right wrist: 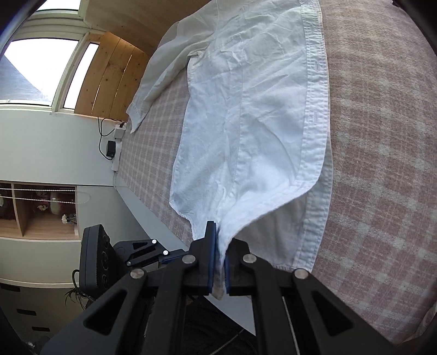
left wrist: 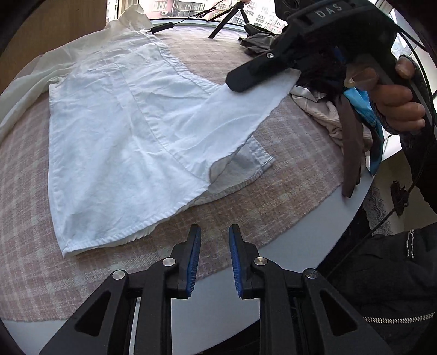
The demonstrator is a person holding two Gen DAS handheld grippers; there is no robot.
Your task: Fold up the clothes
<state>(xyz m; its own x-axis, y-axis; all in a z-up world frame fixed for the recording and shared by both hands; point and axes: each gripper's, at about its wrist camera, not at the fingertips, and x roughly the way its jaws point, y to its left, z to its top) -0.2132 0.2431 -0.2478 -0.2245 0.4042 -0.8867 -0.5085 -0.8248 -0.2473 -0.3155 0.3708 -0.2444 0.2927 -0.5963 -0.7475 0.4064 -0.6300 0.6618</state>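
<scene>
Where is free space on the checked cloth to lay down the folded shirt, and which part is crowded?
Free: the strip of checked cloth between the white shirt and the table edge, in front of the left gripper. Also free: the patch beyond the shirt's button edge, toward the tripod. Crowded: the pile of clothes under the right gripper.

A pink plaid cloth (left wrist: pixel 286 174) is spread over a white table (left wrist: pixel 352 202). Daylight is admitted through a window (right wrist: pixel 41 68) at ten o'clock, framed by wood panelling (right wrist: pixel 114 71). Open shelves (right wrist: pixel 38 213) are seen at nine o'clock.
</scene>
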